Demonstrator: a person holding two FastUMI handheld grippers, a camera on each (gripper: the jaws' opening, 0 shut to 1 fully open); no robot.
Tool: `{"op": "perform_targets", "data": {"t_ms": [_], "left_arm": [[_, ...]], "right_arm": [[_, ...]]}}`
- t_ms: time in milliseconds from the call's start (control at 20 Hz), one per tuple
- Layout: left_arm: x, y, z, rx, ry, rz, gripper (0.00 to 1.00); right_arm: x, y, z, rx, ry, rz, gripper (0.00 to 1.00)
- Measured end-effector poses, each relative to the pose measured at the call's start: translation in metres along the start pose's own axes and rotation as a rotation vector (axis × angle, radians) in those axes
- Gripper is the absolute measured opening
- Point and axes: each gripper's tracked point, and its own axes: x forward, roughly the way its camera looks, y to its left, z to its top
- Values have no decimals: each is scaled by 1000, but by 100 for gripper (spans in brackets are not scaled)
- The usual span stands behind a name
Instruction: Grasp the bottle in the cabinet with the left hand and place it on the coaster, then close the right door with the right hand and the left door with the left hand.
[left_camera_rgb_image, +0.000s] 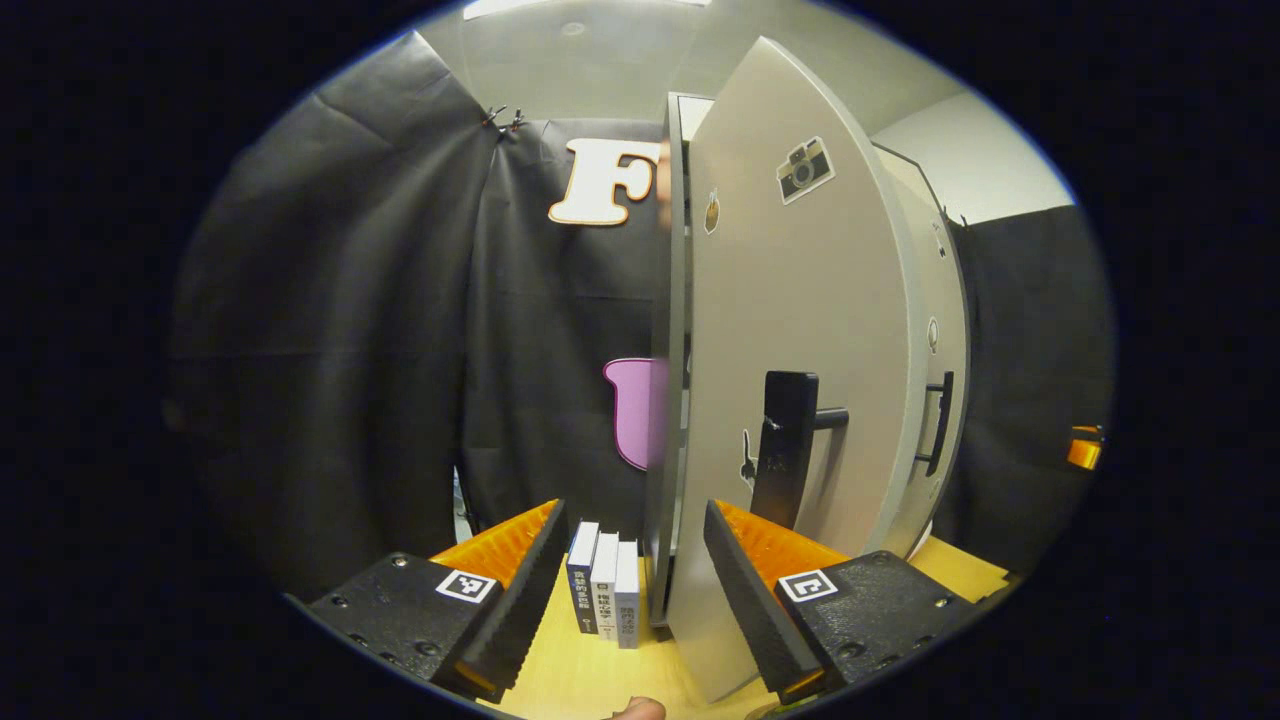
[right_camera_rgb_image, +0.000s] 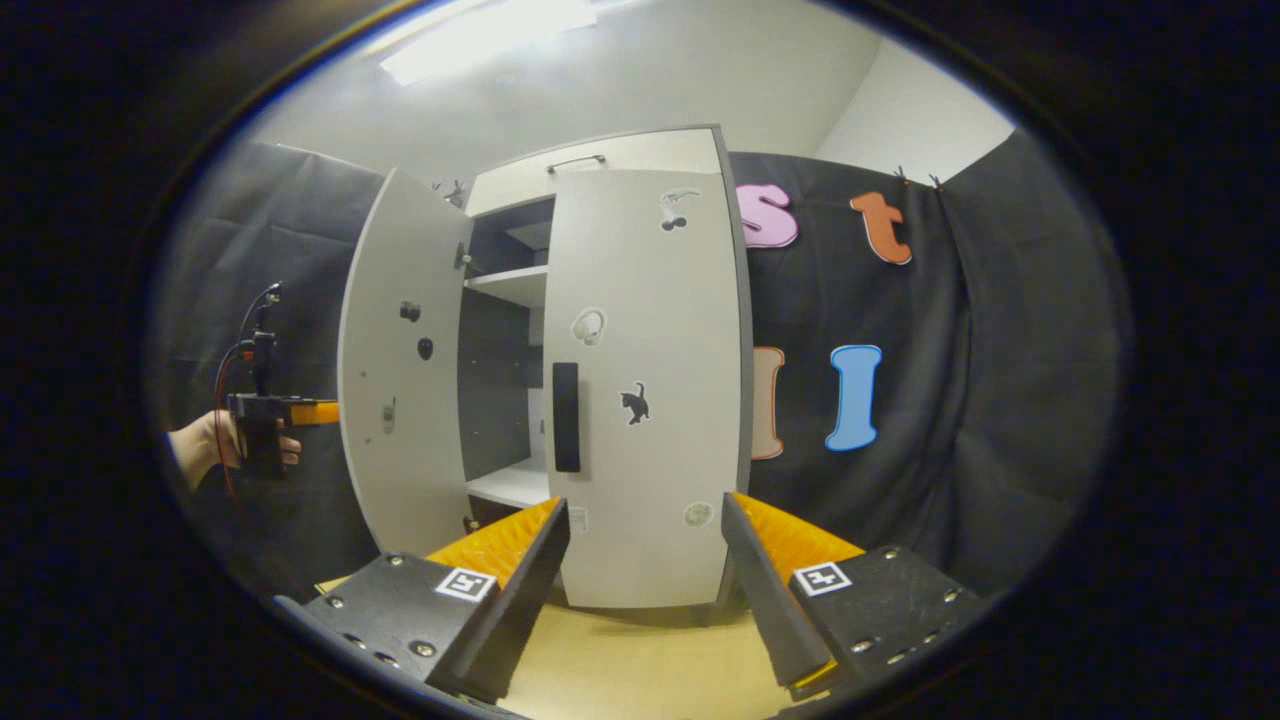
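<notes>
My left tongs (left_camera_rgb_image: 630, 575) sit low over the table (left_camera_rgb_image: 580, 670), fingers spread wide with nothing between them, pointing at the outer face of the left door (left_camera_rgb_image: 790, 330), which stands ajar. Its black handle (left_camera_rgb_image: 785, 460) is just past my right finger. Three books (left_camera_rgb_image: 605, 590) stand upright on the table beside the cabinet; their spine print is too small for me to read. A camera sticker (left_camera_rgb_image: 805, 168) marks the door.

My right tongs (right_camera_rgb_image: 645, 570) are level and open too, empty, facing the right door (right_camera_rgb_image: 645, 370), which looks shut or nearly so. In the right gripper view a hand (right_camera_rgb_image: 215, 445) holds the left tongs beside the open left door (right_camera_rgb_image: 400, 380). I cannot see the bottle or coaster.
</notes>
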Motion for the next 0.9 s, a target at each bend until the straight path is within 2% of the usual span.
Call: {"op": "perform_targets", "data": {"t_ms": [150,400,900], "left_arm": [[4,-19,-2,-11,17,-23,91],[13,-42,2,37,12,-42,91],[21,-67,-5,2,24,-65,90]], "right_arm": [[-6,-6,-3,2,14,-19,93],[-19,-12,-2,15,6,-17,93],[-33,-28,-4,-2,20,-51,93]]}}
